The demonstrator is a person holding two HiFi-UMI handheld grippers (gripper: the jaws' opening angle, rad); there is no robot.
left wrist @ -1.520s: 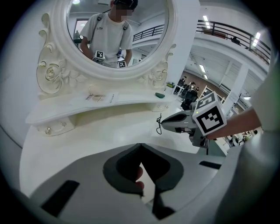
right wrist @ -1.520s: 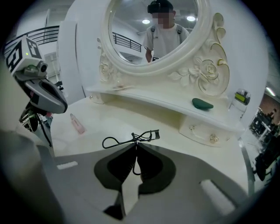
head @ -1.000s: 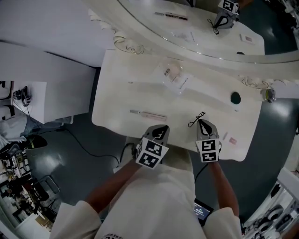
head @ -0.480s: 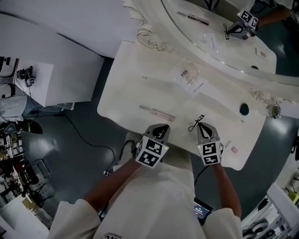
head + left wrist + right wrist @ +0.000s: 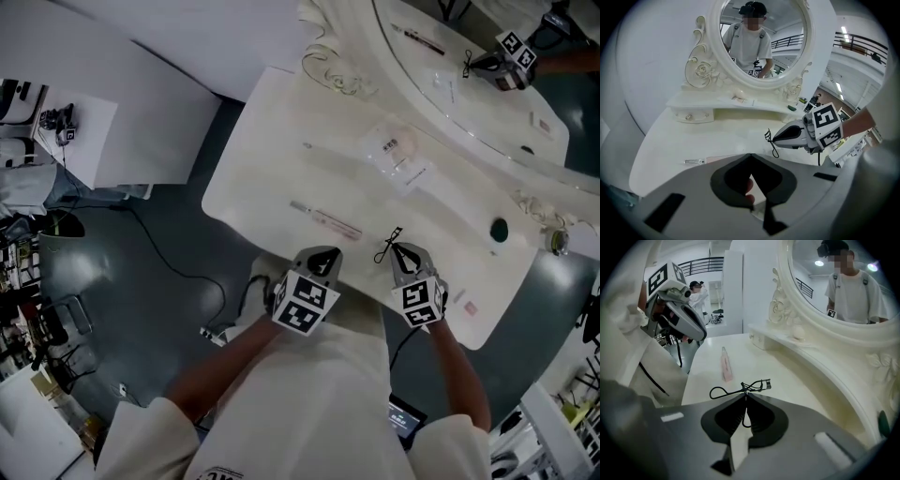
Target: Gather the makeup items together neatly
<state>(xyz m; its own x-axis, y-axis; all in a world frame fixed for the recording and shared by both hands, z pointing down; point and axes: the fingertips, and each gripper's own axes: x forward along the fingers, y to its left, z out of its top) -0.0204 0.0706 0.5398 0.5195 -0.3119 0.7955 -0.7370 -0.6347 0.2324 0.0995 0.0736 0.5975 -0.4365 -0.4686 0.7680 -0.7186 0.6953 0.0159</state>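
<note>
White tabletop (image 5: 262,150) carries the makeup spread out, so the gathering looks barely begun. A pink tube (image 5: 325,221) lies near the front edge, a clear packet (image 5: 398,155) sits further back by the mirror (image 5: 469,56), and a small pink card (image 5: 469,306) is at the right corner, all well apart. The right hand-held gripper (image 5: 397,249) is clamped on a black curler (image 5: 388,244), whose loops stick out past its tips. The left hand-held gripper (image 5: 323,255), jaws together and empty, hovers just in front of the tube.
</note>
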